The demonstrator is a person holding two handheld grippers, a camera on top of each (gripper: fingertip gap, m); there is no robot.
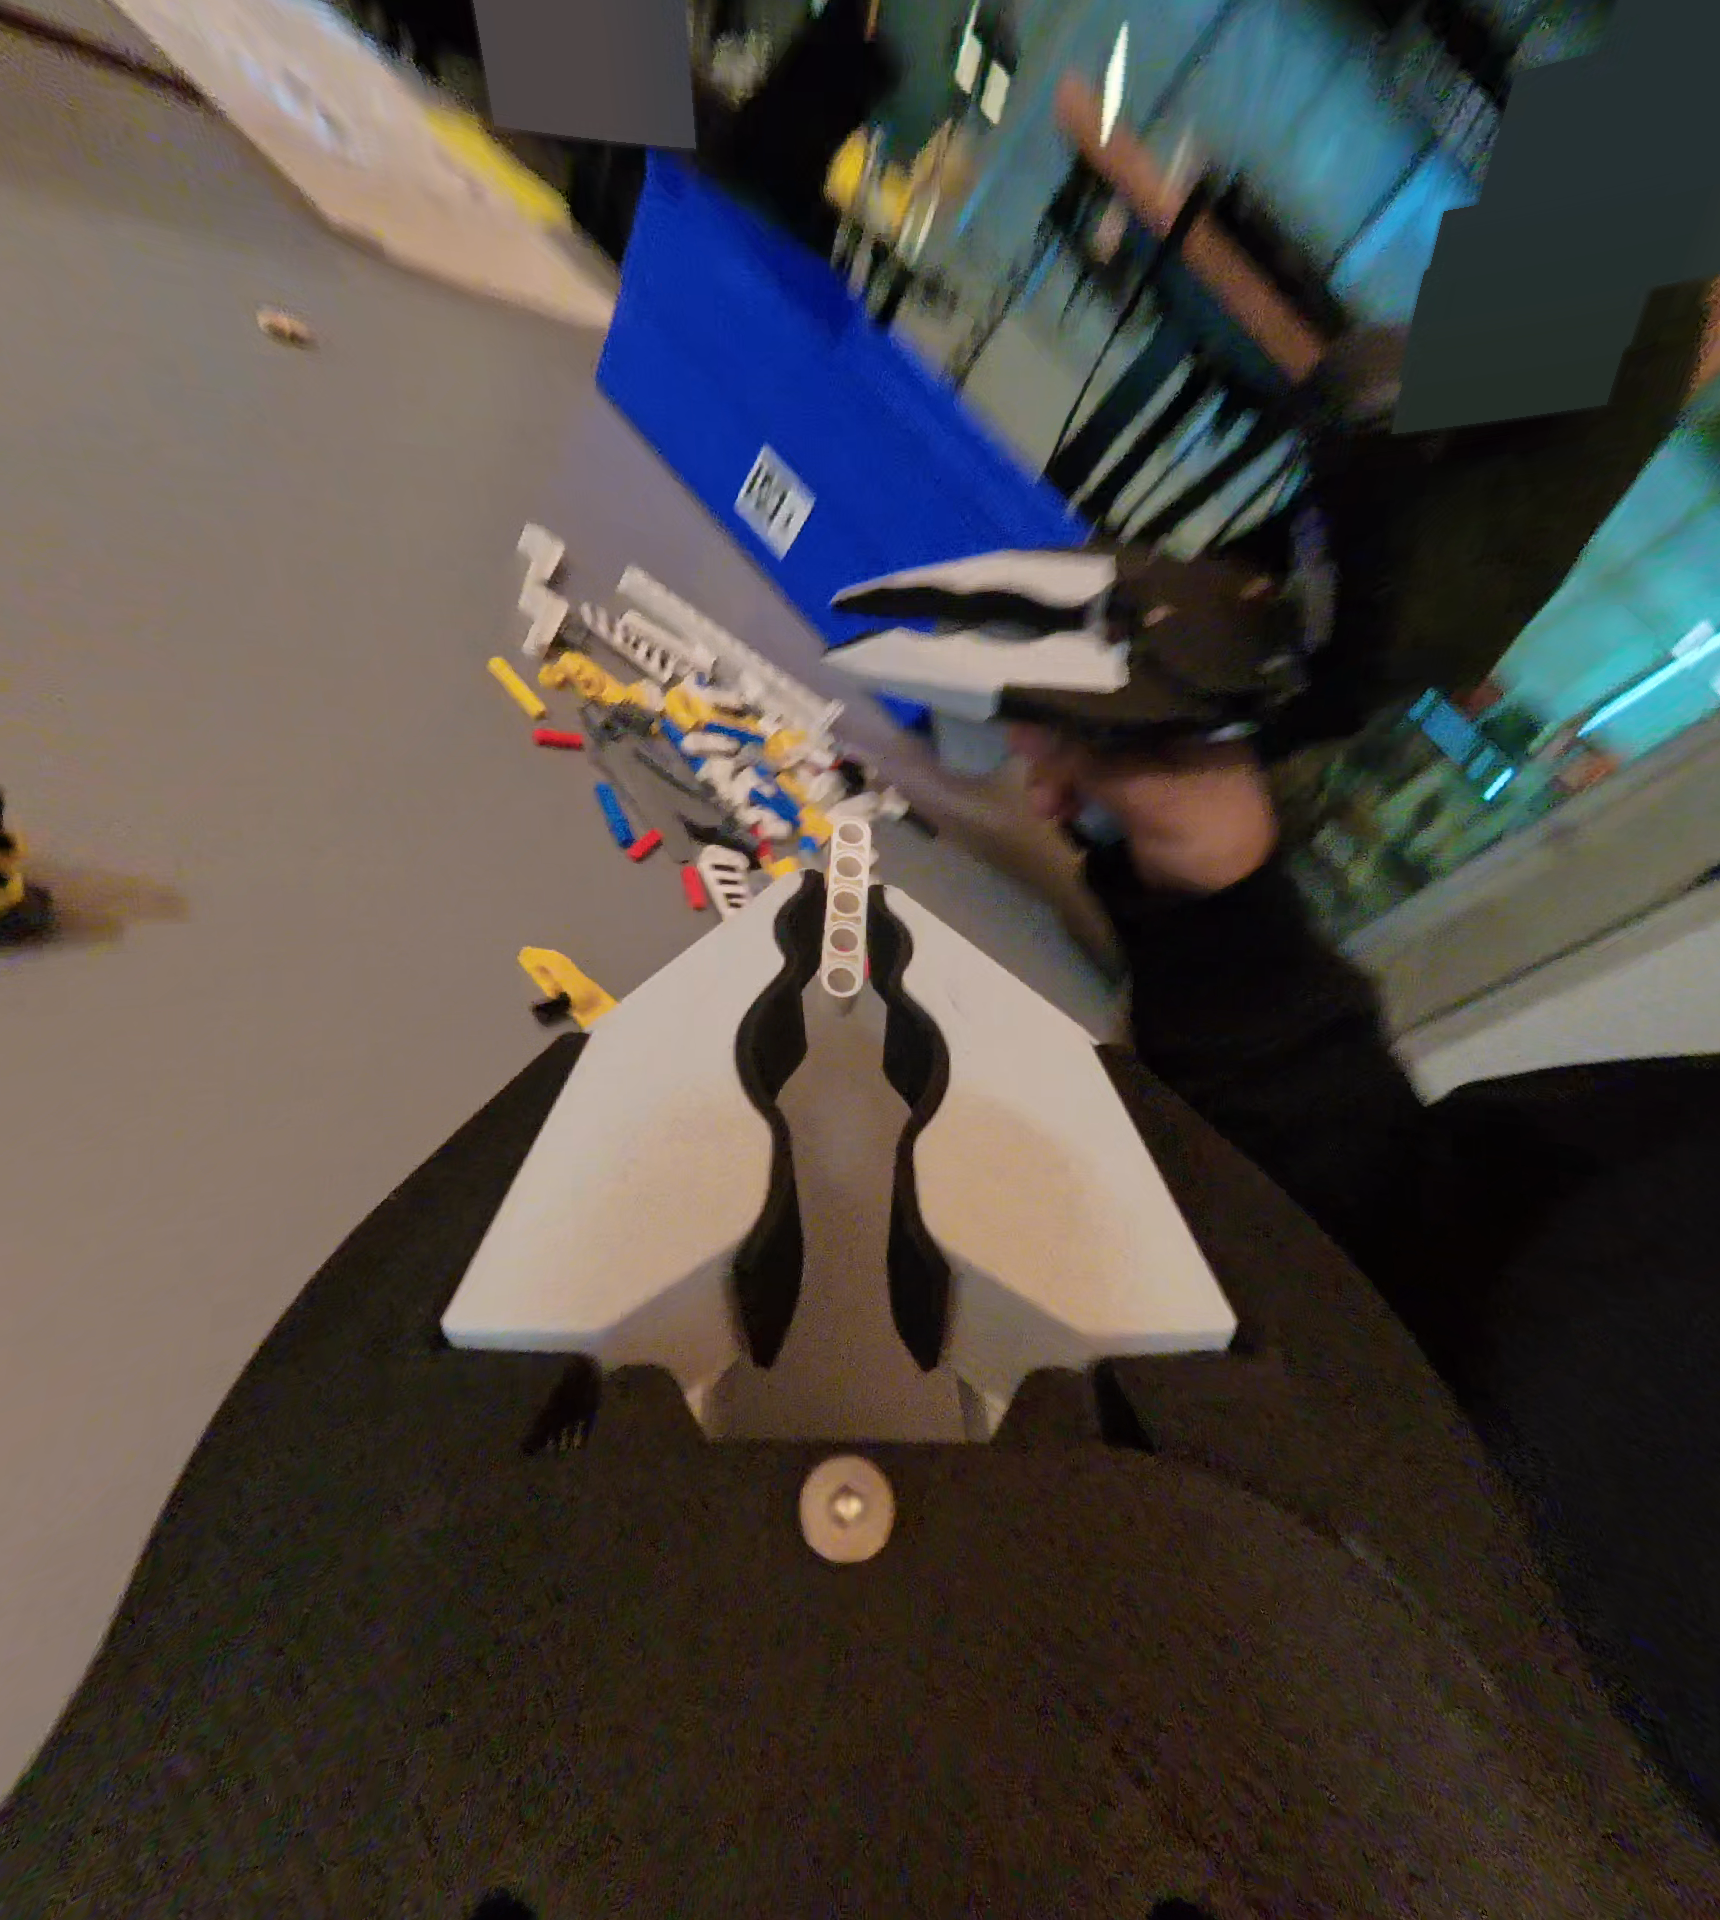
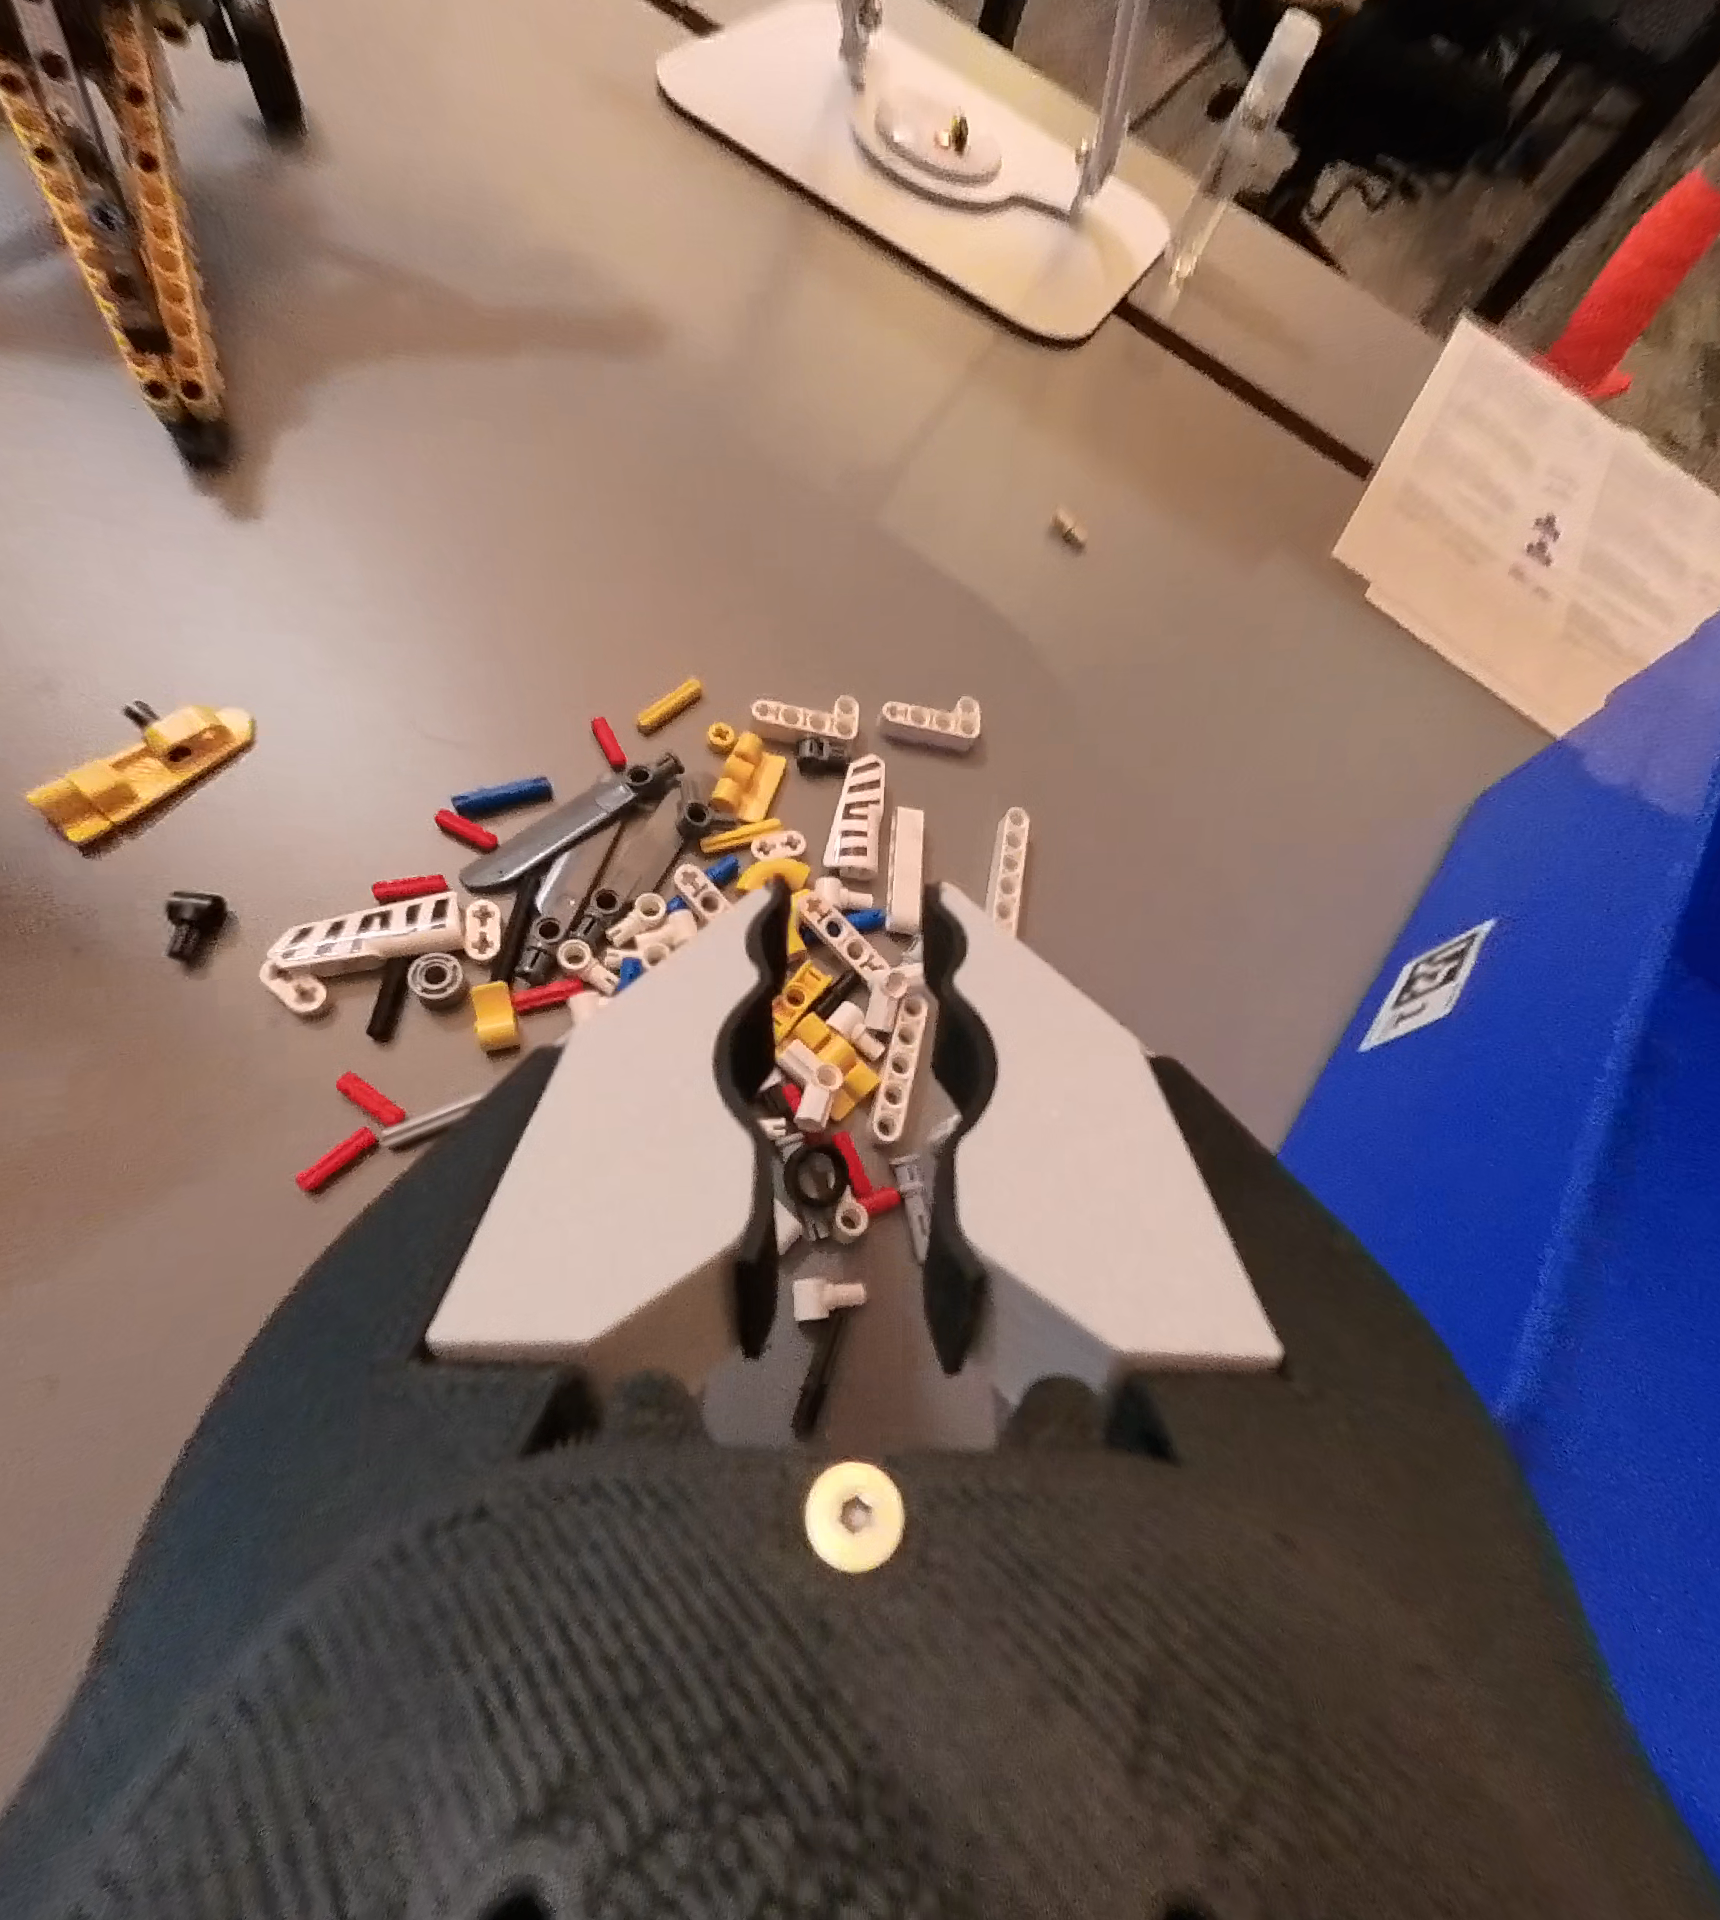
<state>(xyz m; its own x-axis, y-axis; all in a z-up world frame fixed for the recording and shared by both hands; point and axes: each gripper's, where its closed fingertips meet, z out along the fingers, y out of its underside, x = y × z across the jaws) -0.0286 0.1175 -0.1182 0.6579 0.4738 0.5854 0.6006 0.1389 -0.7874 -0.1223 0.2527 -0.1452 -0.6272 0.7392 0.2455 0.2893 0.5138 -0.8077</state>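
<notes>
white holed beam (image 1: 848, 906) upright between tongs

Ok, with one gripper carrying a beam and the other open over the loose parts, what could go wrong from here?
1. The left gripper pinches the white holed beam only along its edges, near the fingertips, so a bump might twist it loose.
2. The right gripper hangs open above a dense parts pile; closing there could catch several pieces or scatter them.
3. The blue bin stands close beside the right gripper, so a sideways swing may knock it.
</notes>
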